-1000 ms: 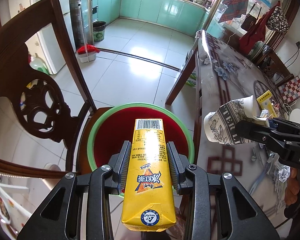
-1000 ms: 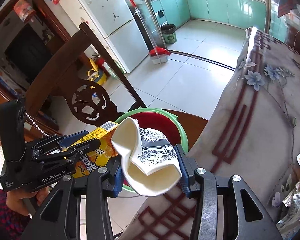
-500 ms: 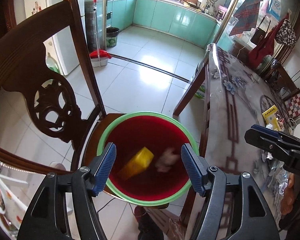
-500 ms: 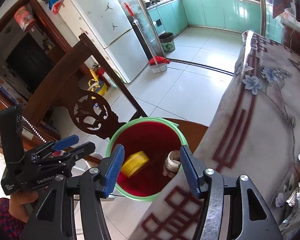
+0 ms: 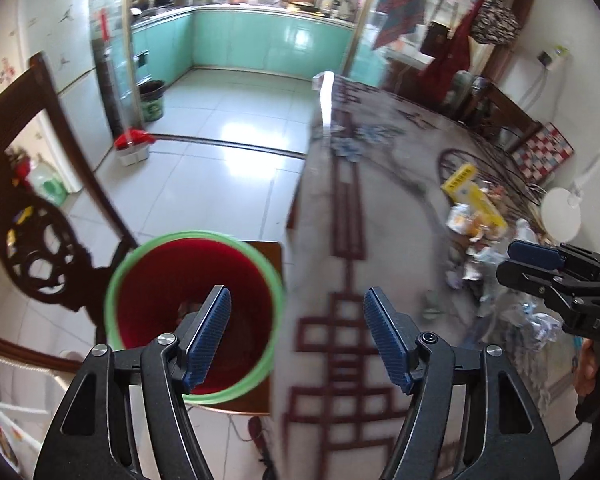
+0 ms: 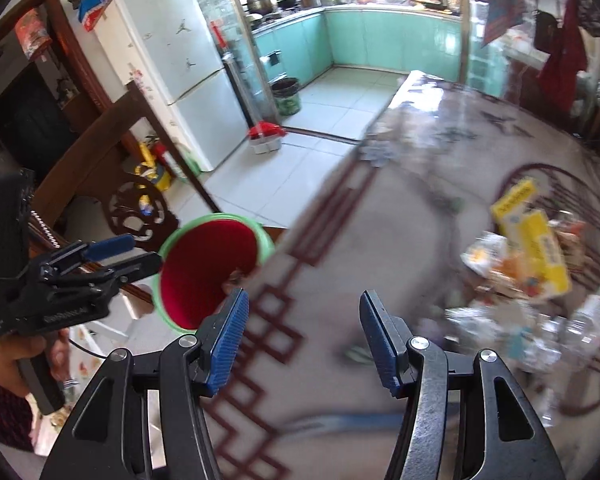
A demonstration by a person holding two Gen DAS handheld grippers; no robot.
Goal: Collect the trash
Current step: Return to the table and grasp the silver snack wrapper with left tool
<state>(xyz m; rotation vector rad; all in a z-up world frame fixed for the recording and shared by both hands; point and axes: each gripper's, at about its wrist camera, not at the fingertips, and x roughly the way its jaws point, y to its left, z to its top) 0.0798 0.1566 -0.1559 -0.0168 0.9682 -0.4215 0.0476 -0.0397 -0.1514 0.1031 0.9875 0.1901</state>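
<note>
Left wrist view: left gripper [image 5: 296,320] with black arms and blue ribbed pads, jaws opening wide, nothing between them, poised over the edge of a table covered in a grey cloth with dark red line pattern [image 5: 384,216]. Below the left pad, a round red bucket with a green rim [image 5: 194,314] on the seat of a dark carved wooden chair [image 5: 40,256], just beside the table edge; contents too dark to make out. Further along the table, a heap of trash: a yellow carton [image 5: 474,196], crumpled wrappers and clear plastic [image 5: 480,256], blurred. At the far right, right gripper [image 5: 532,258], seen side-on above the heap, held by a hand [image 5: 588,368].

Right wrist view: right gripper [image 6: 302,324], blue pads moderately apart, empty, above the patterned cloth. Trash heap to the right, with the yellow carton [image 6: 534,236] and a clear plastic bottle [image 6: 588,320]. Red bucket [image 6: 208,272] to the left, off the table edge. Left gripper [image 6: 116,254] at far left, near the bucket rim, gripped by a hand [image 6: 16,356] in a dark red patterned sleeve [image 6: 0,412].
</note>
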